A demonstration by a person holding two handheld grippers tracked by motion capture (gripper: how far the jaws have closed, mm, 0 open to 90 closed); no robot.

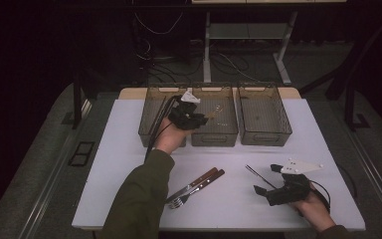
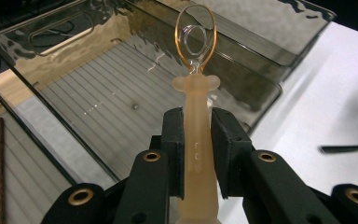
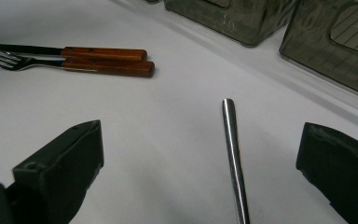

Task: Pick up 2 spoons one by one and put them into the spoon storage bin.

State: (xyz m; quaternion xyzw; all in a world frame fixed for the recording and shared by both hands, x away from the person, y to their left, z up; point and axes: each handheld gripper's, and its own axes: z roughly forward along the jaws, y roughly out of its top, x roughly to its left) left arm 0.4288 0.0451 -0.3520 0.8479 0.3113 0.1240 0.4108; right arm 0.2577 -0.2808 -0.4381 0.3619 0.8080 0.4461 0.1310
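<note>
Spoon (image 1: pixel 218 110) held by the left gripper (image 1: pixel 199 119) hangs above the middle bin (image 1: pixel 214 135) of three in the high view, its long axis running on from the jaws toward the bin's back right; the right gripper (image 1: pixel 266 179) rests well apart on the white table (image 1: pixel 129 149), beside a thin metal rod (image 1: pixel 256 174), with a fork (image 1: pixel 186 195) and knife (image 1: pixel 204 178) toward the table's front edge.

In the left gripper view the jaws are clamped on the spoon's pale handle (image 2: pixel 198 149), bowl (image 2: pixel 196 39) up and forward over the ribbed bin floor (image 2: pixel 102 93); the bin wall lies just beyond, so I judge there is room to lower it straight in.

In the right gripper view the jaws stand wide apart, nothing between the pads; the rod (image 3: pixel 233 154) lies lengthwise between them.
</note>
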